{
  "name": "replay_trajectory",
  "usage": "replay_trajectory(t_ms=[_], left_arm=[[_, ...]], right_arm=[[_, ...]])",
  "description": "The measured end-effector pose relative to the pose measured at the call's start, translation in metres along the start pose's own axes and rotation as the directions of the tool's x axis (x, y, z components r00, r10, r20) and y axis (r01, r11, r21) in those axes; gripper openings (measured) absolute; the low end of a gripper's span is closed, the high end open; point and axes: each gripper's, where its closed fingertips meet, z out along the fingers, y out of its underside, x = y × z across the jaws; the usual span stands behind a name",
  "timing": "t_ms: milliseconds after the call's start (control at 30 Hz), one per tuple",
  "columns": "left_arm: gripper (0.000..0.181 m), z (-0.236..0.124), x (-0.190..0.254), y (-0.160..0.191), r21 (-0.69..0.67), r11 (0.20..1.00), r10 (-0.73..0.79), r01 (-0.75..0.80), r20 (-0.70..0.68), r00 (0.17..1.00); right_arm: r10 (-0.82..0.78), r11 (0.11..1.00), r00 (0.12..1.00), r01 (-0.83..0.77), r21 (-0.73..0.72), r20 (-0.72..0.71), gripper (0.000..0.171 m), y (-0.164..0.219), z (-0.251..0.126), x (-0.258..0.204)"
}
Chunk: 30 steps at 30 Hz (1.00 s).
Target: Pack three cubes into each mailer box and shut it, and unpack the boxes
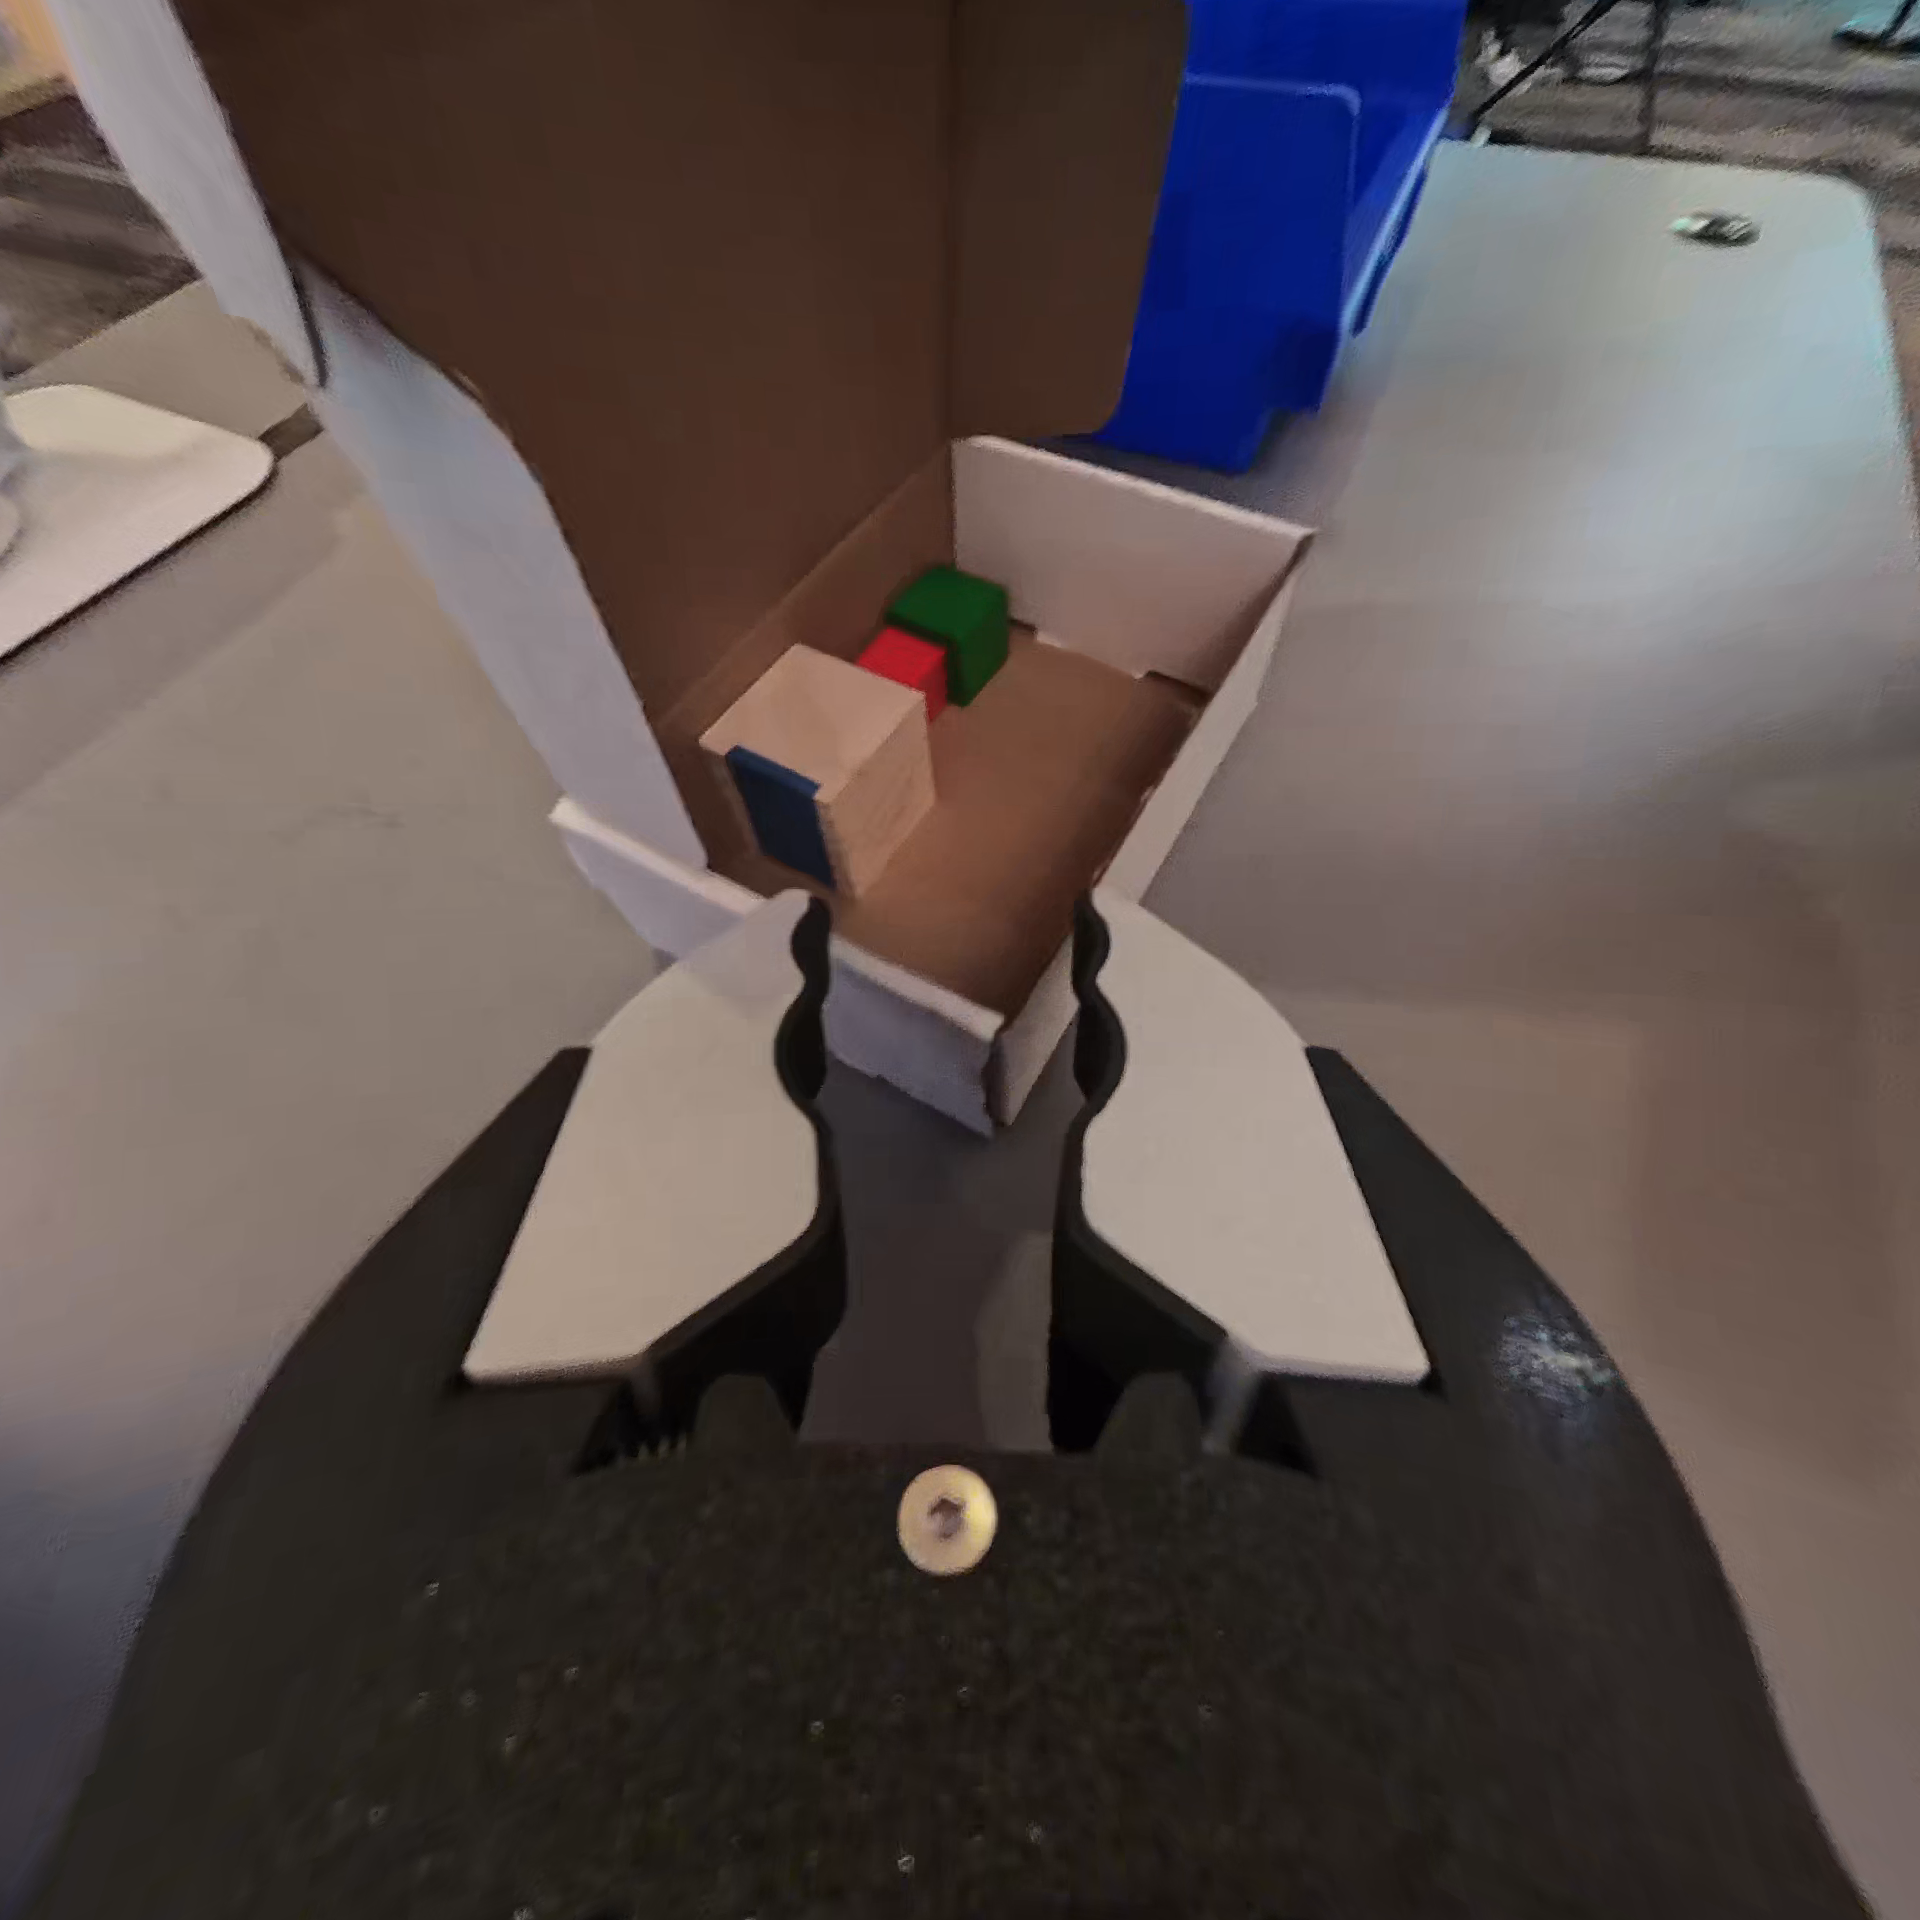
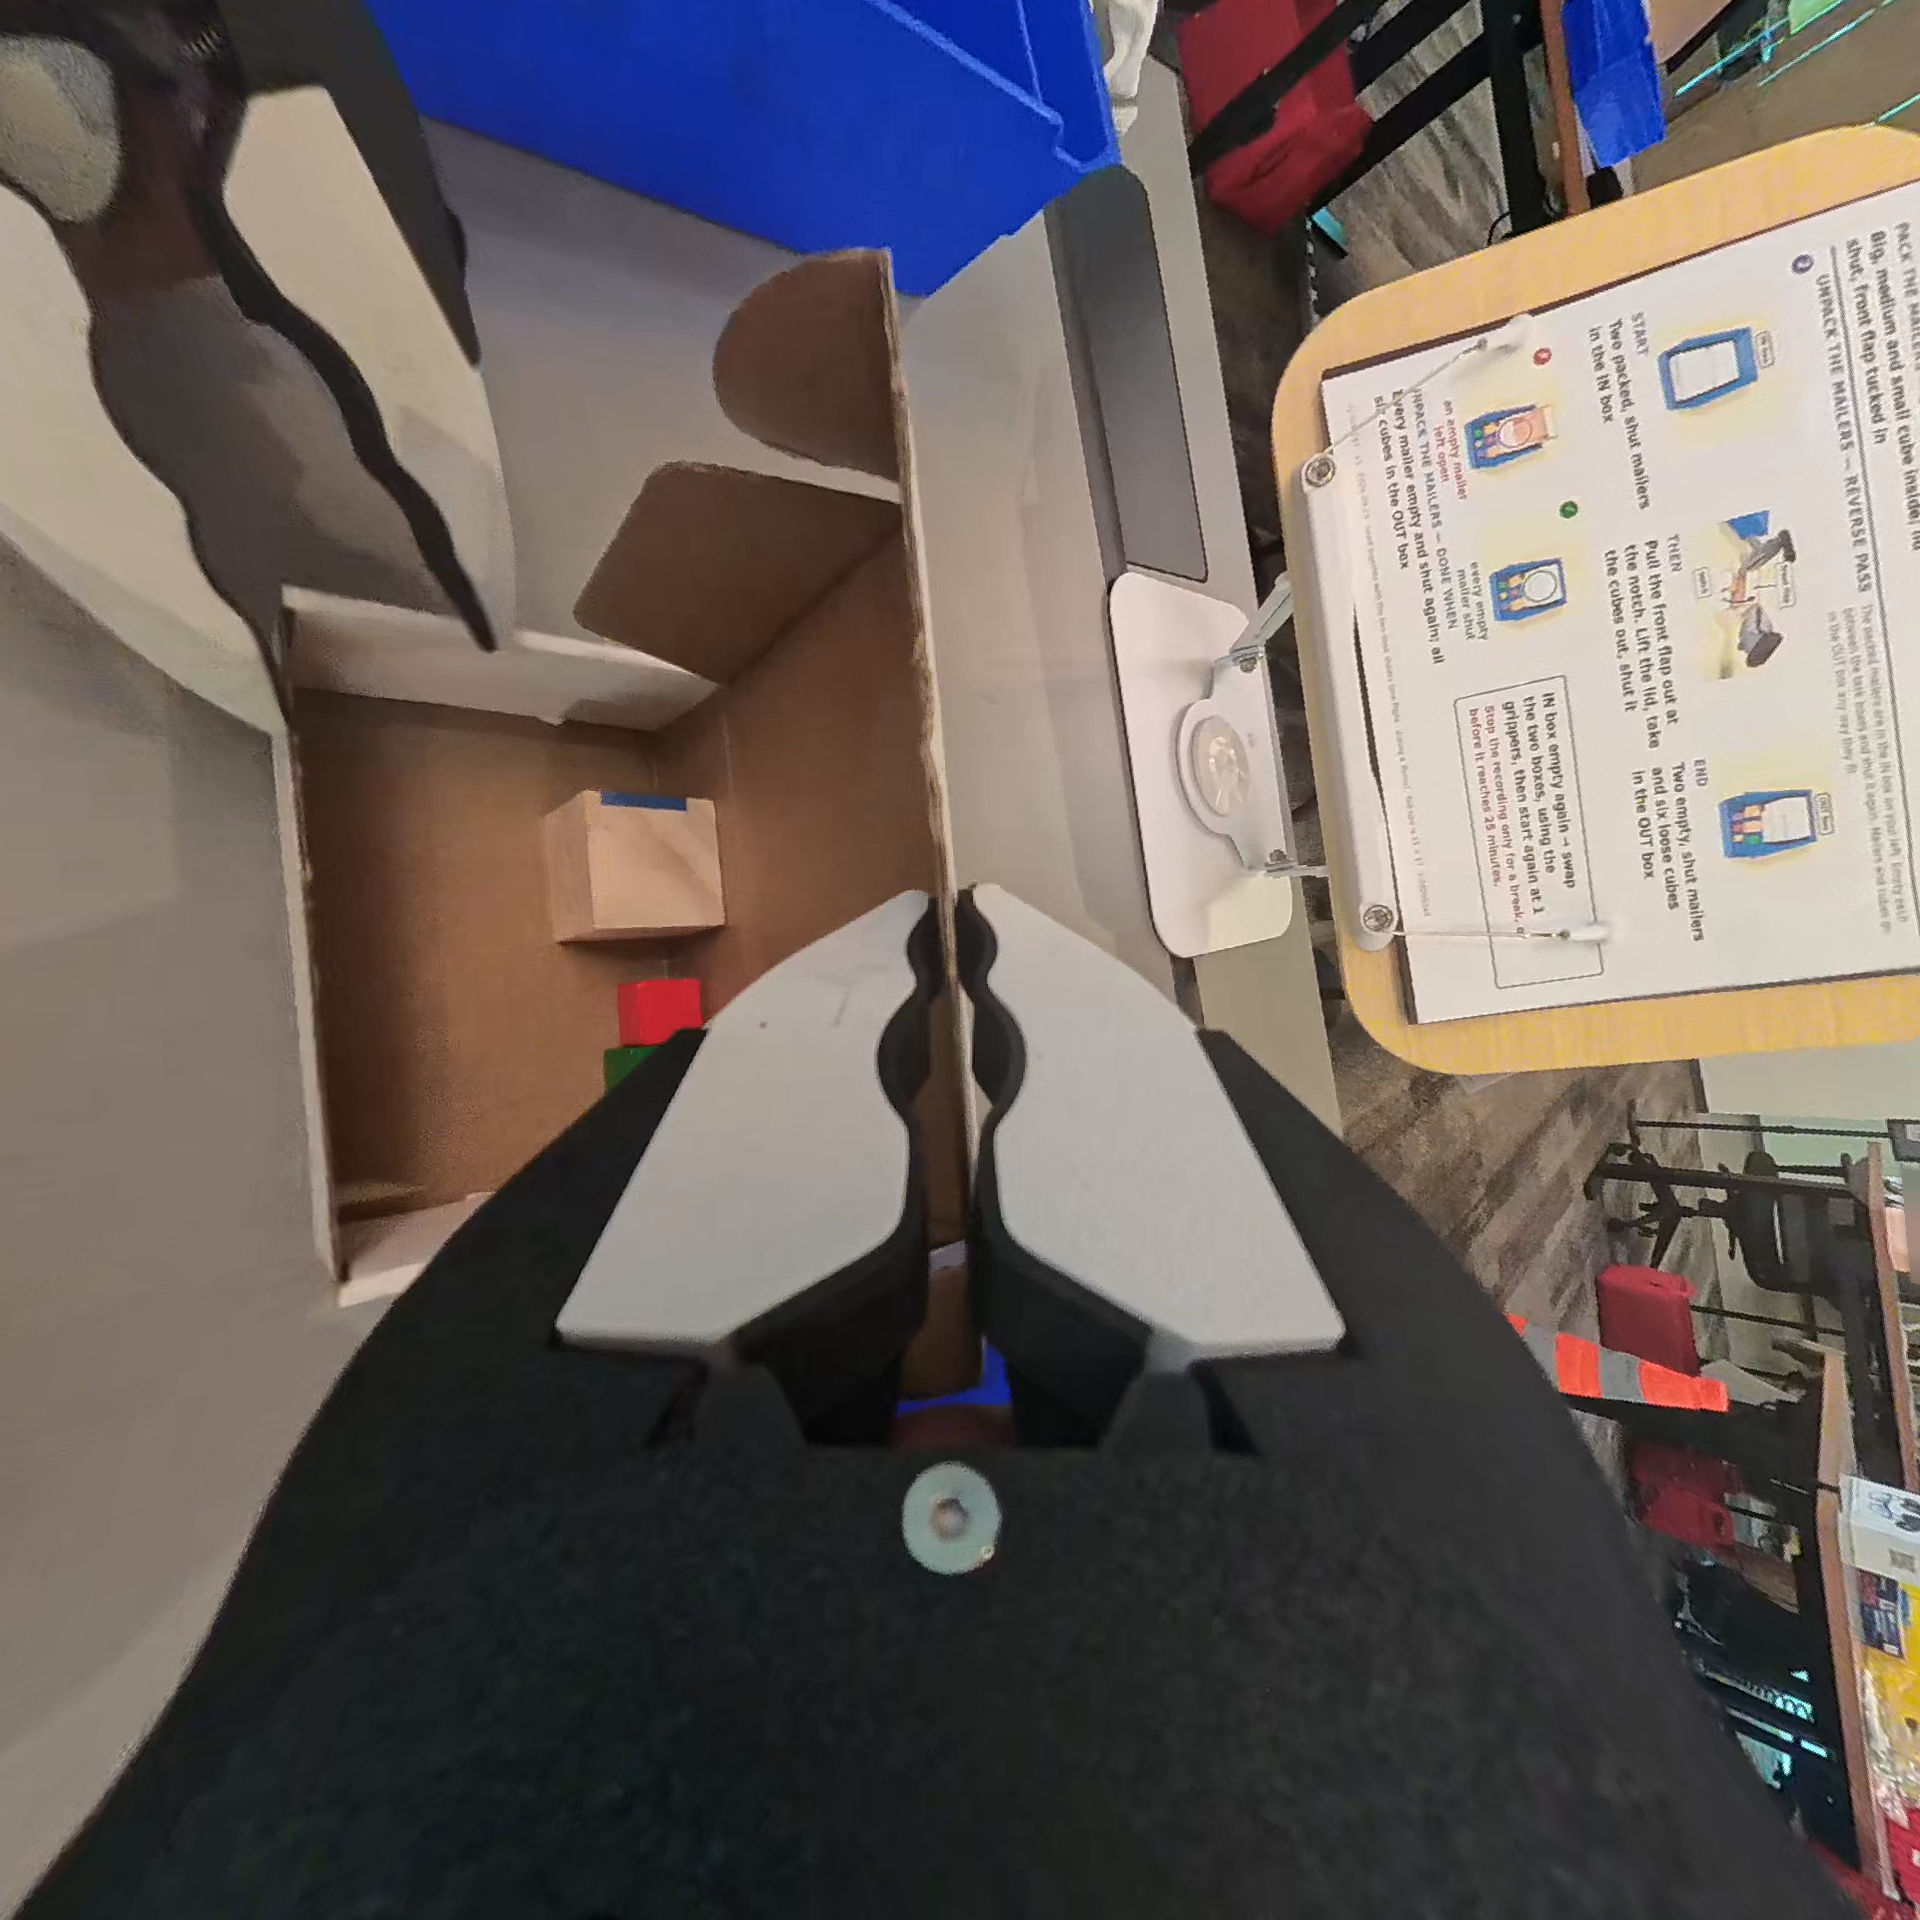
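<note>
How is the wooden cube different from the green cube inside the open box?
The wooden cube is clearly larger than the green cube. The wooden cube is pale bare wood with one blue face, while the green cube is green on every face that shows. The wooden cube sits near the left tongs; the green cube sits at the far end. Both rest on the floor of the box.

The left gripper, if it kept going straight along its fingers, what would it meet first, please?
Probably the near front wall of the open mailer box, which lies just ahead between the fingers of the open left gripper. If it passes above that wall, the large wooden cube comes next; depth is unclear.
</note>
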Motion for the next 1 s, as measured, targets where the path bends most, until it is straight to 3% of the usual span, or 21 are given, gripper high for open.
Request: replay_trajectory(t_ms=[67, 333, 500, 667, 867, 933, 1000], left_arm=[[0.010, 0.004, 0.013, 0.005, -0.020, 1.000, -0.004, 0.002, -0.093, 0.996], [0.008, 0.014, 0.012, 0.005, -0.030, 0.999, 0.041, -0.041, 0.017, 0.999], [0.005, 0.022, 0.013, 0.000, -0.032, 0.999, 0.001, 0.001, 0.047, 0.999], [0.004, 0.025, 0.015, -0.002, -0.031, 1.000, -0.005, 0.007, 0.064, 0.998], [0.003, 0.029, 0.016, -0.004, -0.029, 0.998, -0.044, 0.047, 0.099, 0.994], [0.004, 0.032, 0.015, -0.006, -0.023, 0.996, -0.084, 0.088, 0.119, 0.989], [0.004, 0.034, 0.016, -0.007, -0.022, 0.996, -0.082, 0.085, 0.130, 0.988]], right_arm=[[-0.014, 1.000, 1.000, 0.014, -0.018, -0.016, 0.002, 0.004, 0.006, 0.009], [-0.031, 0.980, 0.999, 0.022, -0.198, -0.043, 0.003, 0.043, 0.091, 0.052], [0.026, 0.953, 0.997, -0.002, -0.303, 0.075, 0.011, 0.060, 0.154, 0.045], [0.004, 0.922, 0.973, 0.086, -0.377, 0.231, 0.017, 0.066, 0.183, 0.026], [-0.012, 0.914, 0.982, 0.088, -0.395, 0.189, 0.022, 0.051, 0.179, 0.039], [0.042, 0.926, 0.995, -0.006, -0.376, 0.090, 0.031, 0.030, 0.155, 0.062], [0.203, 0.937, 0.979, -0.201, -0.286, -0.025, 0.040, 0.000, 0.118, 0.083]])
